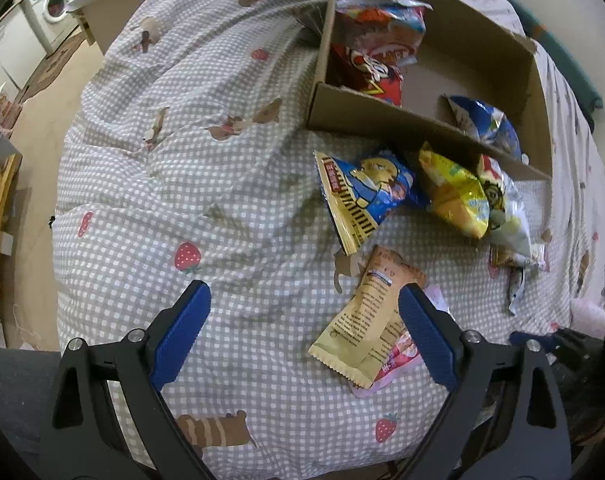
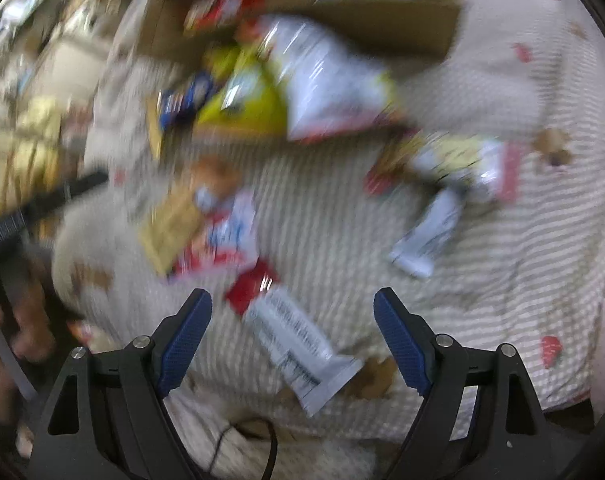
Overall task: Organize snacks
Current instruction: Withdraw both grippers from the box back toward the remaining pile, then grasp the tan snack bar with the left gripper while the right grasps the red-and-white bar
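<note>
A cardboard box lies on the checked bedspread and holds red, orange and blue snack bags. In front of it lie a blue bag, a yellow bag and a silver bag. A beige wrapper lies over a pink packet. My left gripper is open and empty above the bedspread; its right finger overlaps the beige wrapper. The right wrist view is blurred. My right gripper is open over a red and white wrapper.
The bedspread drops off at its left edge to the floor, where a washing machine stands far left. In the blurred right wrist view more packets lie scattered, and the box is at the top.
</note>
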`<state>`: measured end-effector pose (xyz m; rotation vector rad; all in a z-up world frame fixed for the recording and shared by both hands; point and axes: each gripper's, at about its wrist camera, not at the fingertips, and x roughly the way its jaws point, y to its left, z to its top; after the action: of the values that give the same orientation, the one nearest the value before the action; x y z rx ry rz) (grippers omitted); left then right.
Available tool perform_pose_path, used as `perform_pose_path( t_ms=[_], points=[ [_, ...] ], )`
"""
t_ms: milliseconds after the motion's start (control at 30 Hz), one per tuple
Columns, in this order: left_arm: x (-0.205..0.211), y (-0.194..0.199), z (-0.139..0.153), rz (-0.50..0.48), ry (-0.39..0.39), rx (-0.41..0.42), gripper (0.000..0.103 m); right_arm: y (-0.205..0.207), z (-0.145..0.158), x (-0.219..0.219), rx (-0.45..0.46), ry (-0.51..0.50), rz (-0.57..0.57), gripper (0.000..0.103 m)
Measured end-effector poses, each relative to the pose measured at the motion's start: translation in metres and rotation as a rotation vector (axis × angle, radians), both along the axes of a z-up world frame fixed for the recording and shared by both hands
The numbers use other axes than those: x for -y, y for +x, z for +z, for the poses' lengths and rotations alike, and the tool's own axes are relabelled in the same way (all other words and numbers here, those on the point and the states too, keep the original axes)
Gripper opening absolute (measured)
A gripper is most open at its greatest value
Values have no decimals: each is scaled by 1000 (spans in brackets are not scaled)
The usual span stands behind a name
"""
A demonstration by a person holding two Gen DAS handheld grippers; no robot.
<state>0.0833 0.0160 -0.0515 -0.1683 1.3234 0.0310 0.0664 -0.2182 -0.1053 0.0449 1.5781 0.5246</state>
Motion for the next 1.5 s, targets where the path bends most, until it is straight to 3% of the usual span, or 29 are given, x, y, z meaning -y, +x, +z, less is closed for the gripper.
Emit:
perform_pose_path(
  t_ms=[100,167,200,300,333,433,567,733,867,1100,1200,1333,1500],
  points=[
    [4,2,-8,-32,8,-30,93,-10,-10,-23,11,-88,135,81],
    [9,4,-16,-56,10,-55,93,-16,-16,-33,38,-147,205,72],
    [11,5,-20,-69,1,-68,92,-18,-16,-36,58,-167,226,62],
    [20,7,-29,-109,-2,-93,88,-26,-15,-43,79,-167,284,52],
    [23,7,-31,-120,-7,-100,88,-29,-16,-45,78,-168,294,43],
    [35,10,-41,-166,-27,-128,84,-35,-15,-45,80,-157,311,35],
    [53,10,-47,-238,15,-132,70,-43,-9,-40,80,-103,300,33],
    [68,11,-58,-279,30,-154,65,-53,8,-21,68,35,255,33],
    [74,17,-65,-292,35,-165,62,-51,26,3,109,101,165,33],
    [88,23,-74,-307,45,-169,56,-20,45,28,182,118,16,33],
    [86,24,-74,-303,36,-161,42,-15,45,28,189,107,2,33],
    [71,22,-65,-300,37,-139,30,-14,44,25,196,117,-11,33],
    [60,13,-39,-255,24,-76,28,-7,51,25,212,141,-25,33]
  ],
)
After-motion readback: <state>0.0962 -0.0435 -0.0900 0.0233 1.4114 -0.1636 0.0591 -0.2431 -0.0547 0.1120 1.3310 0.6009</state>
